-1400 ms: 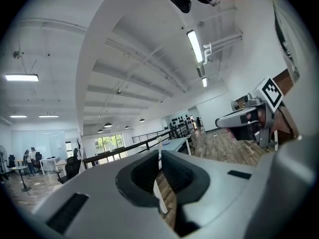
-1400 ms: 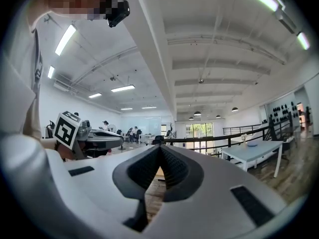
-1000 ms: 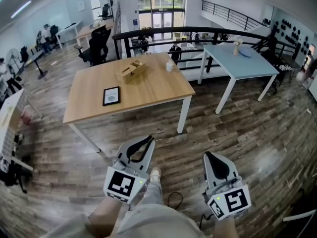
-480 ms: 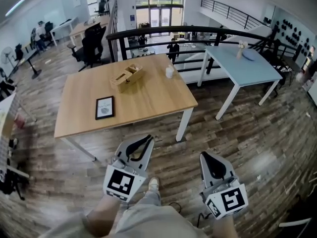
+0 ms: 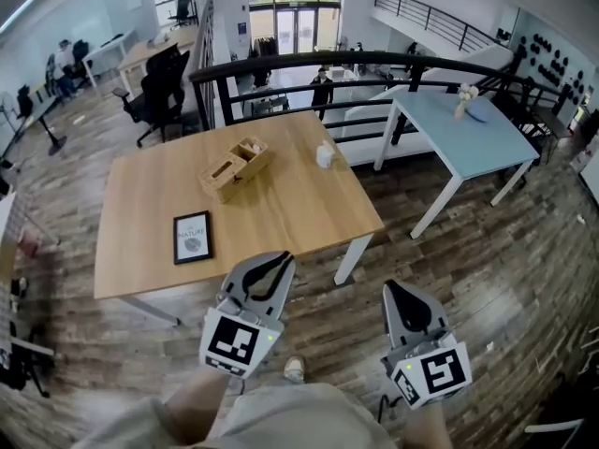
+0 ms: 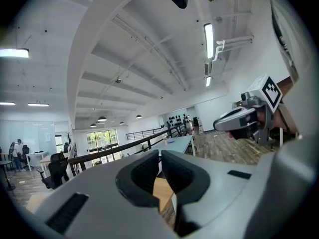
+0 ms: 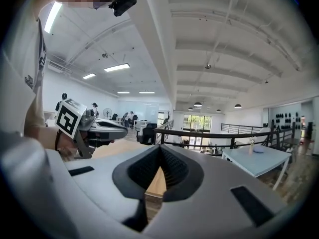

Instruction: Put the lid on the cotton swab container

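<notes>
A small white container (image 5: 324,155) stands near the far right edge of the wooden table (image 5: 281,213); it is too small to tell a lid. Both grippers are held low in front of the person, short of the table's near edge. My left gripper (image 5: 283,261) is shut with nothing between its jaws, its tips (image 6: 160,153) touching. My right gripper (image 5: 390,290) is also shut and empty, its tips (image 7: 160,148) pressed together. Each gripper shows in the other's view: the right gripper (image 6: 244,121) and the left gripper (image 7: 94,128).
On the table lie a wooden organiser box (image 5: 234,168) and a black-framed picture (image 5: 192,238). A black railing (image 5: 374,59) runs behind it, with a light blue table (image 5: 459,124) to the right. Office chairs (image 5: 154,96) and people stand far left. The floor is wood plank.
The wooden table has drawn nearer and lower in the head view as the person walks toward it. Both grippers stay shut and keep their places in front of the body.
</notes>
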The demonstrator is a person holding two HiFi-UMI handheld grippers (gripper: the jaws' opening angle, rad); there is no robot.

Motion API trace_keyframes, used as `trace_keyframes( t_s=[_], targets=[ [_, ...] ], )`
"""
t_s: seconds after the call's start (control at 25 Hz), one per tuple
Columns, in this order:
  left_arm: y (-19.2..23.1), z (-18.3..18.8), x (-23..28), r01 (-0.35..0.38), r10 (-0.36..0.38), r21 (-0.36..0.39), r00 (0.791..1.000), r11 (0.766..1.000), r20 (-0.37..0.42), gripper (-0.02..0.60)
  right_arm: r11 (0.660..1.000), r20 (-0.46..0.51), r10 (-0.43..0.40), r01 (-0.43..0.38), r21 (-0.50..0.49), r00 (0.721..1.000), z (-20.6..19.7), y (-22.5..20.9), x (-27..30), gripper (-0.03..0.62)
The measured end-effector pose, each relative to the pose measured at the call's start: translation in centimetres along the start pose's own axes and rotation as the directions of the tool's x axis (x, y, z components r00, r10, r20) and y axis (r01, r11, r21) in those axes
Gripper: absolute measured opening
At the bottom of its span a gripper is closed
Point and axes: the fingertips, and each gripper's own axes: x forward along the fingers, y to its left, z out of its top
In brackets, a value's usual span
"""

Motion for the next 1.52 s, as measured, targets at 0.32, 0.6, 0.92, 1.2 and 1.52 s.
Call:
trace_keyframes(
  t_s=[0.32, 0.6, 0.92, 1.2, 1.52],
  targets=[
    [5.0, -1.4, 5.4, 0.017, -0.017, -0.027, 1.000, 0.999, 0.008, 0.035, 1.000, -0.015, -0.021, 0.021, -0.003, 1.000, 0.1, -2.9, 6.9, 0.026],
    [7.3, -2.8, 10.1, 0.004, -0.005, -0.032, 1.000, 0.999, -0.013, 0.035, 1.000, -0.019, -0.025, 0.026, 0.002, 0.999, -0.9, -7.3, 11.3, 0.026],
    [10.5, -3.3, 18.3, -0.049, 0.049, -0.017, 0.998, 0.999, -0.035, 0.035, 1.000, -0.001, 0.026, -0.026, 0.009, 1.000, -1.7, -14.6, 18.3, 0.026],
    [13.1, -2.3, 27.9, -0.120, 0.118, -0.023, 0.992, 0.993, -0.050, 0.035, 0.992, 0.005, 0.122, -0.122, 0.009, 0.992, -1.3, -22.9, 25.5, 0.026],
    [15.4, -1.4, 38.0, -0.222, 0.220, -0.004, 0.972, 0.975, -0.086, 0.035, 0.975, 0.021, 0.220, -0.220, -0.004, 0.975, -1.0, -32.6, 32.8, 0.026]
  ],
)
